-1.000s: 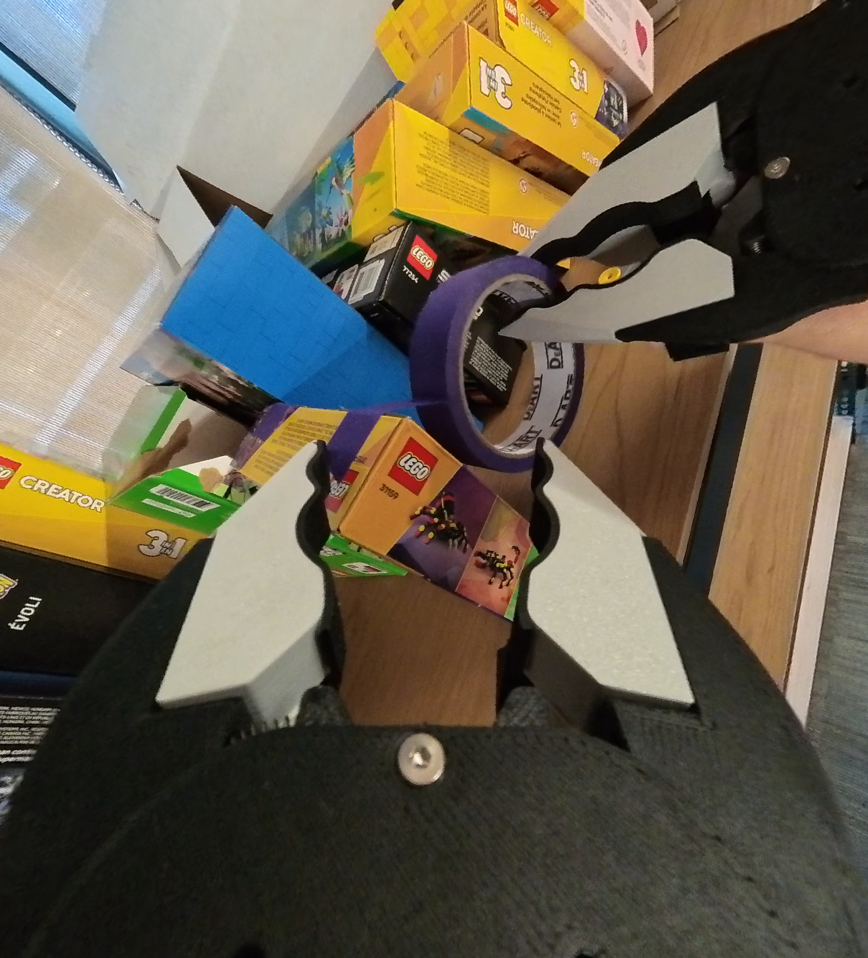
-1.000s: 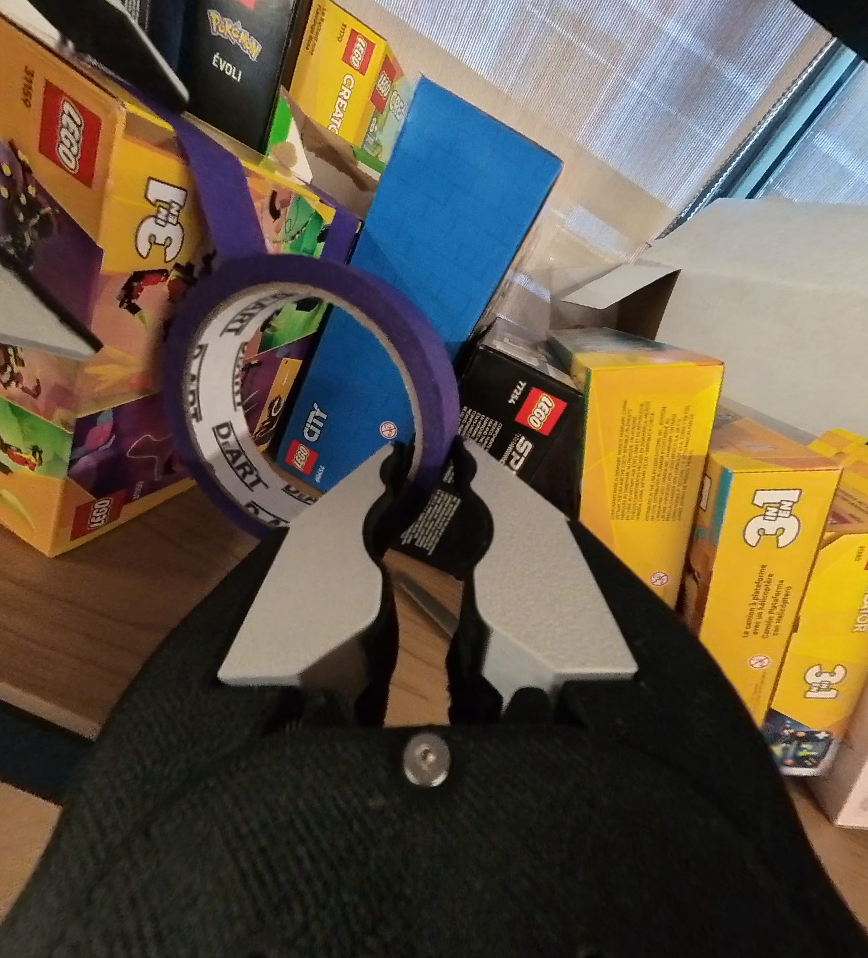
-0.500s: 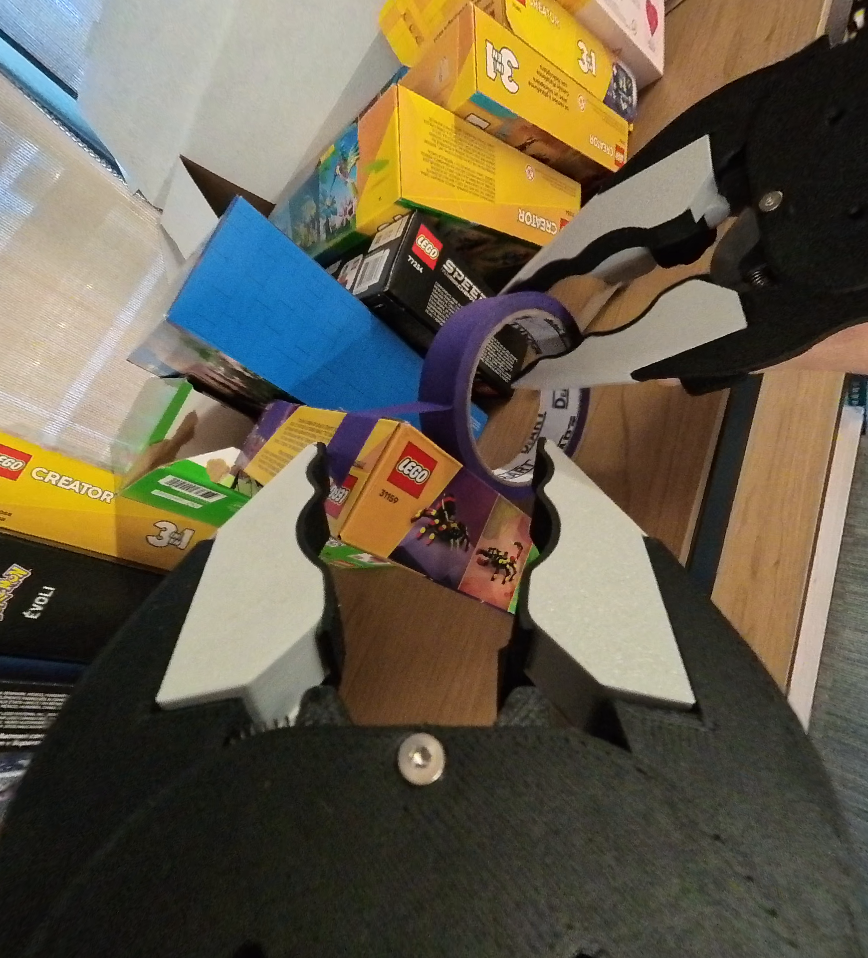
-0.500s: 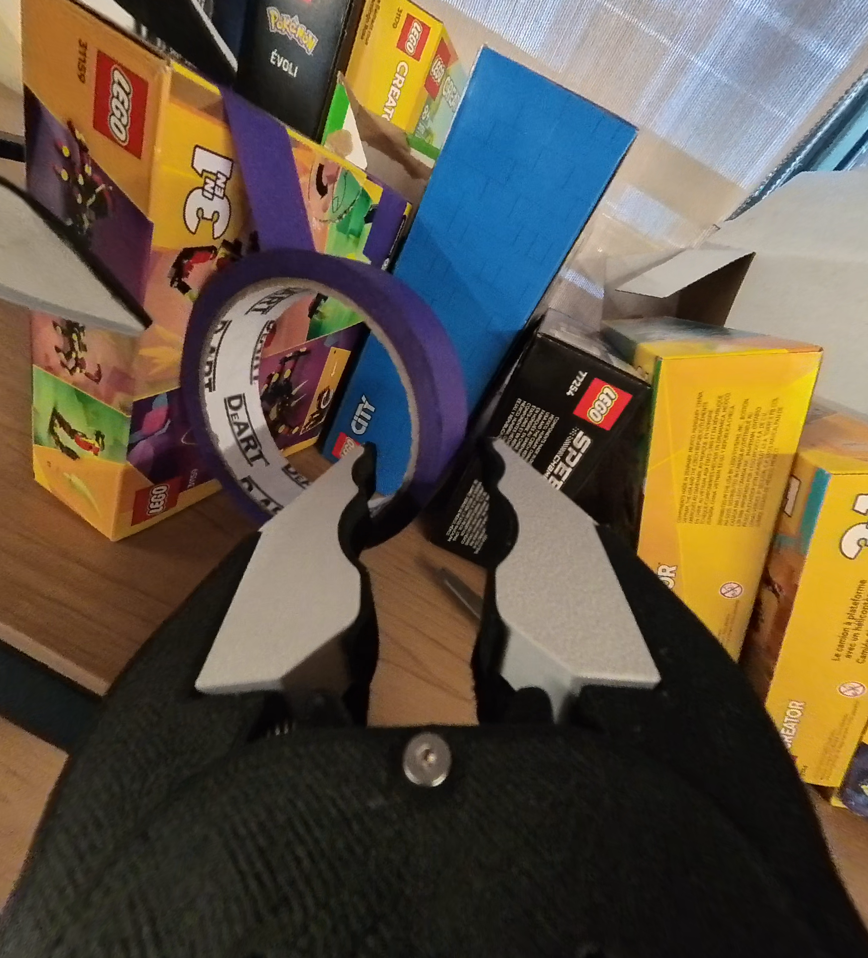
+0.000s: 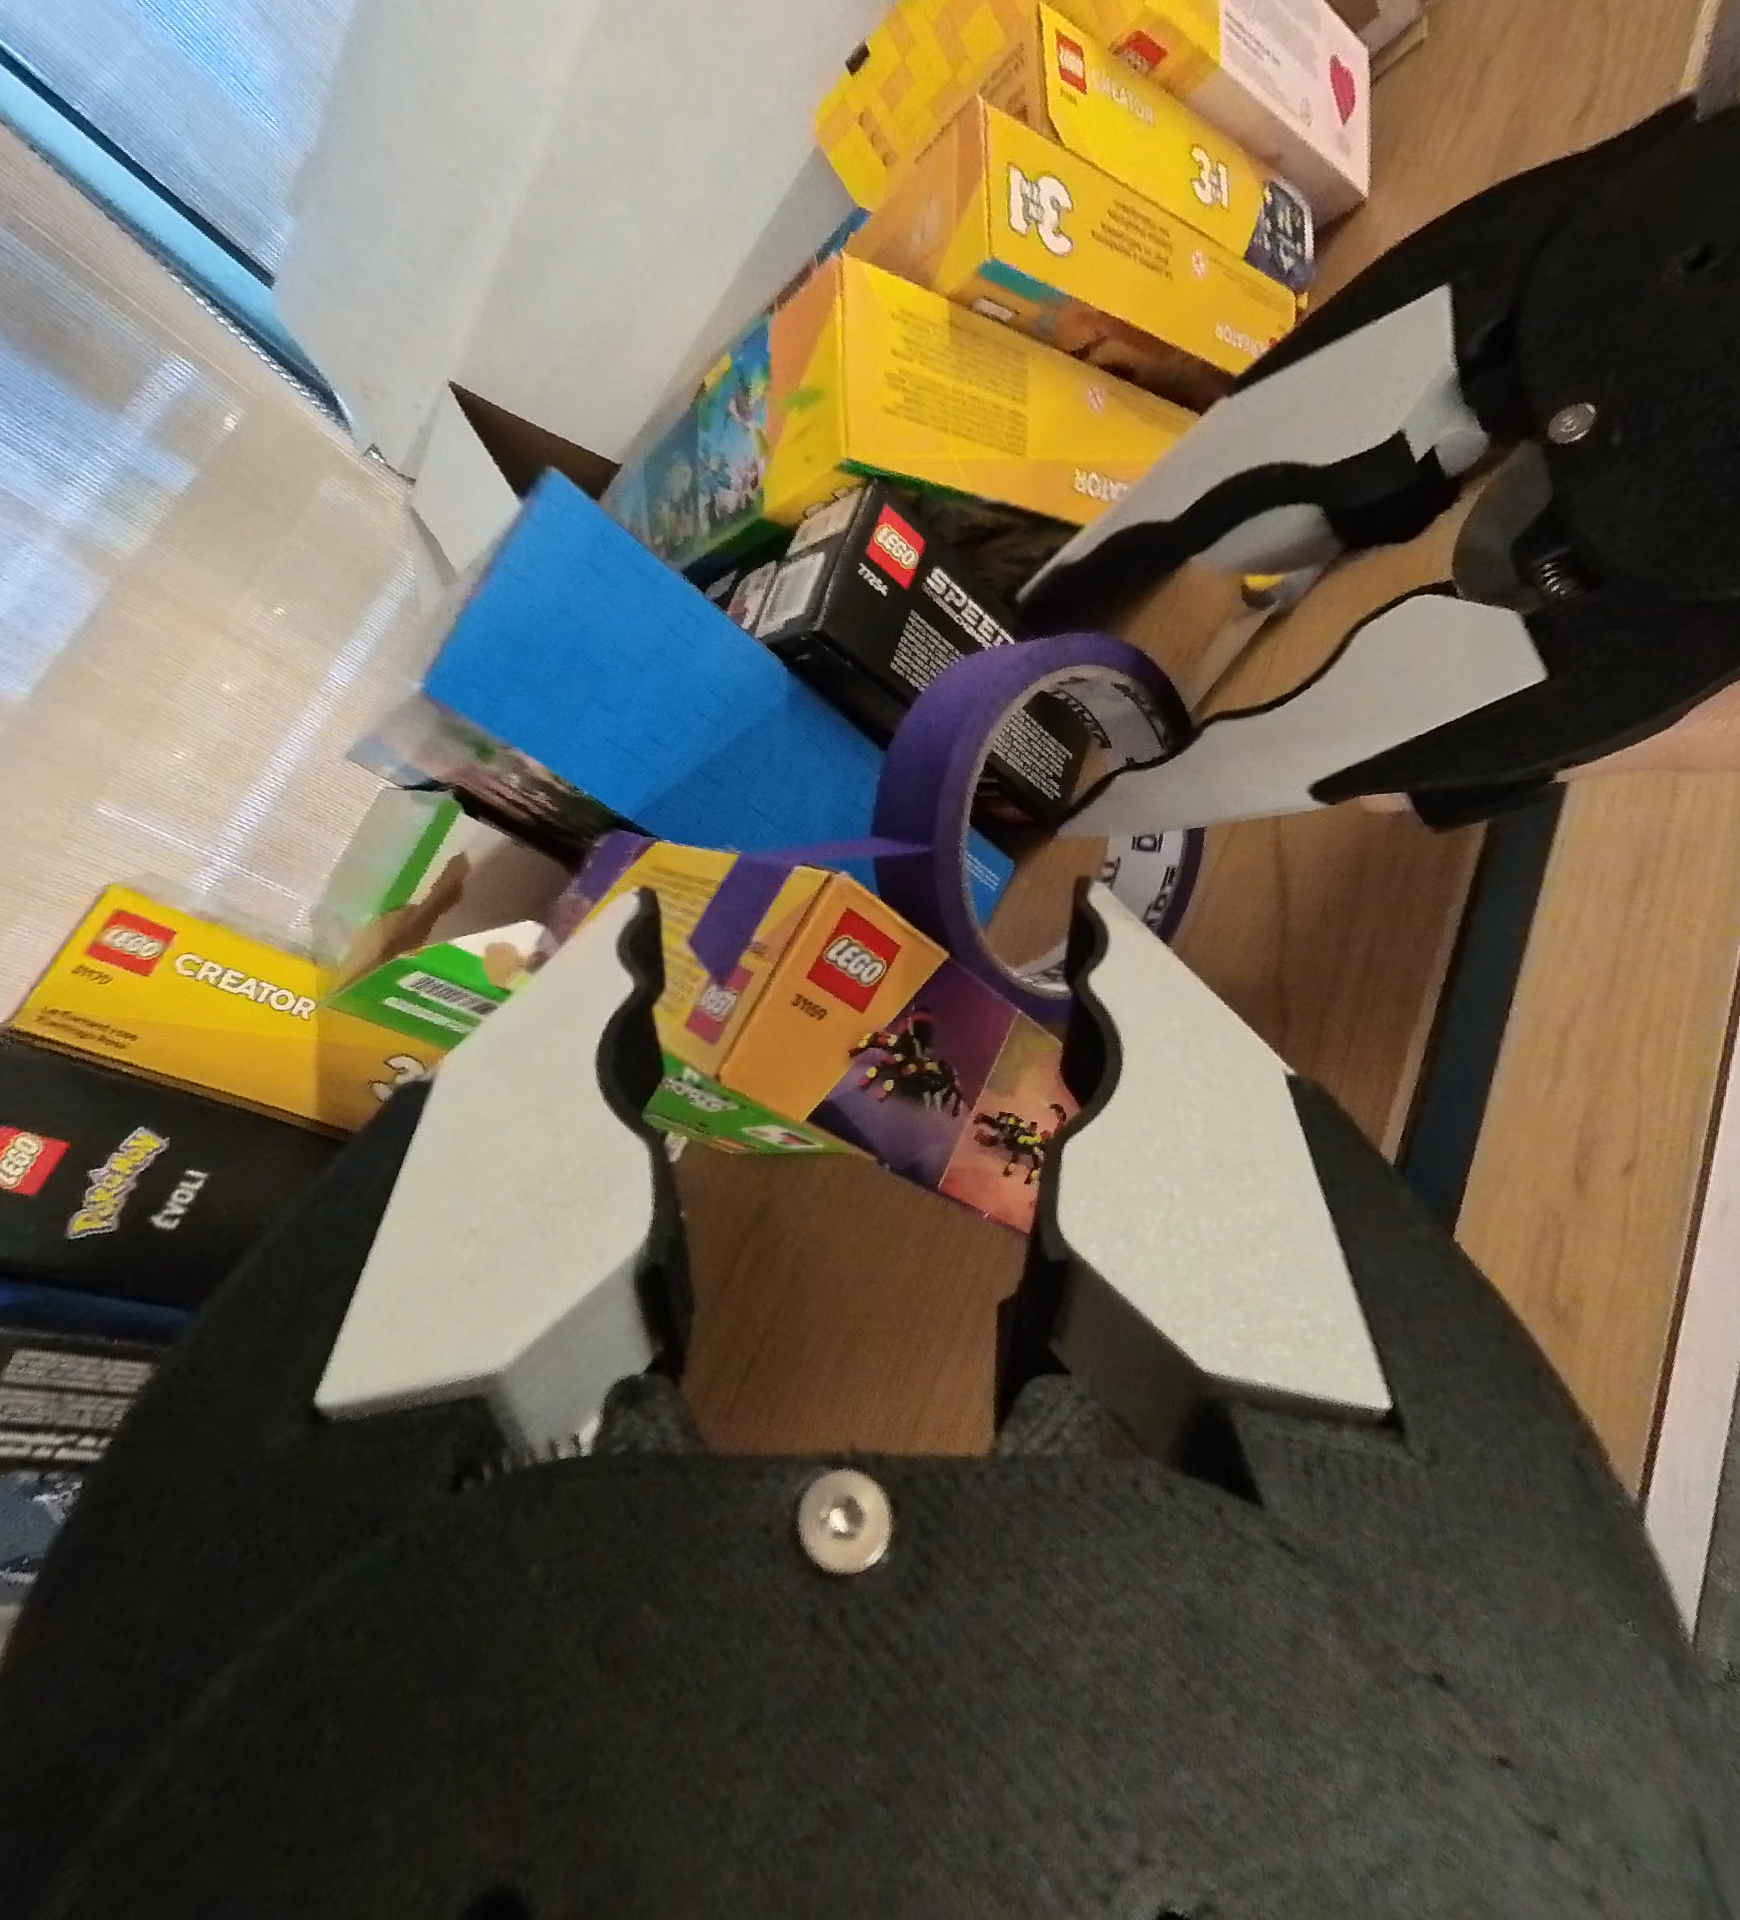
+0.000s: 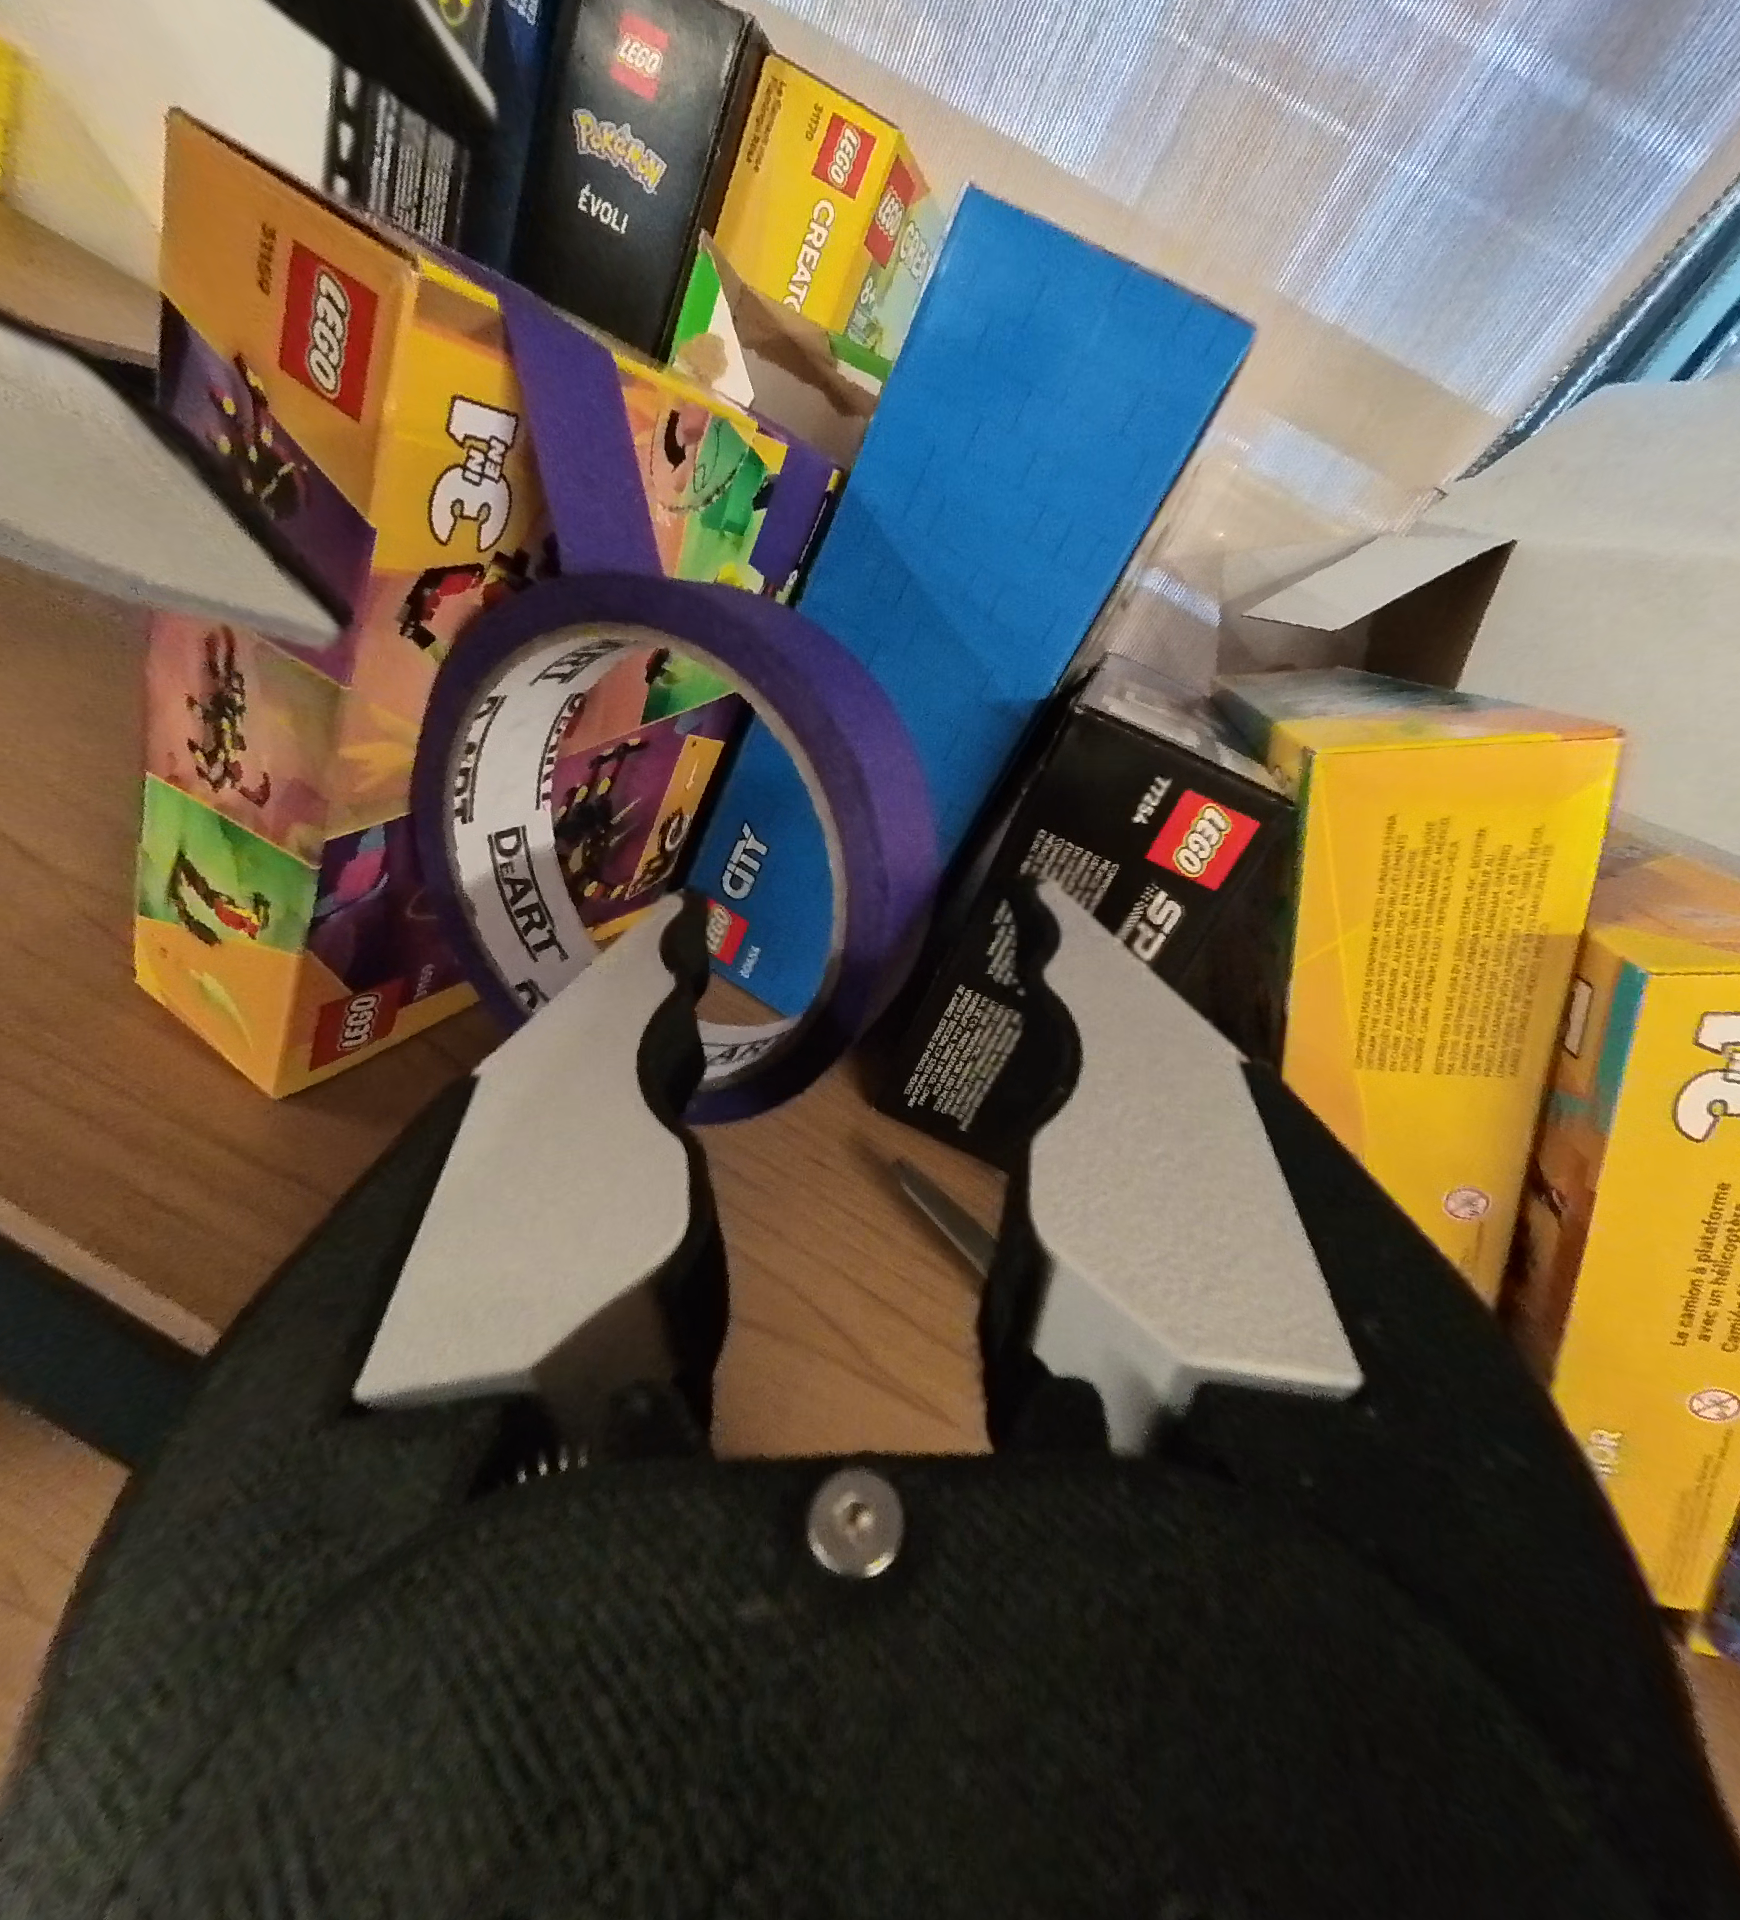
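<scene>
Purple tape roll (image 6: 674, 831) stands between the spread right hand-held gripper (image 6: 855, 935) fingers

Wooden table (image 6: 66, 1039), toy boxes (image 6: 1448, 935), purple tape roll (image 6: 876, 790)

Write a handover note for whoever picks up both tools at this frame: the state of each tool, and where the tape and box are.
Left tool: open, empty, aimed at the small orange box standing on the wooden table.
Right tool: open, gripping nothing; one finger seems to poke into the hole of the purple tape roll.
Tape: a strip runs uncut from the roll up onto the box's top edge.
Unclear: whether the roll rests on the table.
A blue box stands just behind the roll.
</scene>
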Demonstrator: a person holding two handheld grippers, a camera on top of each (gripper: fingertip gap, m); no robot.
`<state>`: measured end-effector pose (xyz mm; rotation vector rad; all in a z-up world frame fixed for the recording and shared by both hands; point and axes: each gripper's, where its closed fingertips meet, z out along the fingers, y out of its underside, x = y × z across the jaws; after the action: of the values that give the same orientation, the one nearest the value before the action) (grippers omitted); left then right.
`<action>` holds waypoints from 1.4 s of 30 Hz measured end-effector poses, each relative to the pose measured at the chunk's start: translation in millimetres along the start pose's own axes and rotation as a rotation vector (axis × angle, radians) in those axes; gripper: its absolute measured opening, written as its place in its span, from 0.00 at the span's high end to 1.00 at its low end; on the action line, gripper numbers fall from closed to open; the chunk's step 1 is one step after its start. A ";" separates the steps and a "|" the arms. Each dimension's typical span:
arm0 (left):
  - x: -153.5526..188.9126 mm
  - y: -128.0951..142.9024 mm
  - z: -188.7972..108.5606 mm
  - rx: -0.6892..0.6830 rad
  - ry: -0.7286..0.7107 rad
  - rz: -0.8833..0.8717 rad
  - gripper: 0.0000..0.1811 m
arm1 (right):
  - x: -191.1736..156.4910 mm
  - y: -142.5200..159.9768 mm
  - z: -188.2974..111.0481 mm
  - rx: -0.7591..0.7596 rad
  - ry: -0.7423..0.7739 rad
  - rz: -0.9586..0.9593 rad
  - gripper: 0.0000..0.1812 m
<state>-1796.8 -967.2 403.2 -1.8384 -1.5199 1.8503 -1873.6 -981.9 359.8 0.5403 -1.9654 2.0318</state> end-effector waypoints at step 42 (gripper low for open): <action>213.8 -50.4 125.4 0.216 0.058 -1.542 0.84 | 112.4 165.0 -122.4 -0.498 -1.120 0.003 0.88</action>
<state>-1979.0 -863.7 261.6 -0.2210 -1.7084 1.0107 -2056.3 -875.6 259.1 1.7745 -2.8585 1.1516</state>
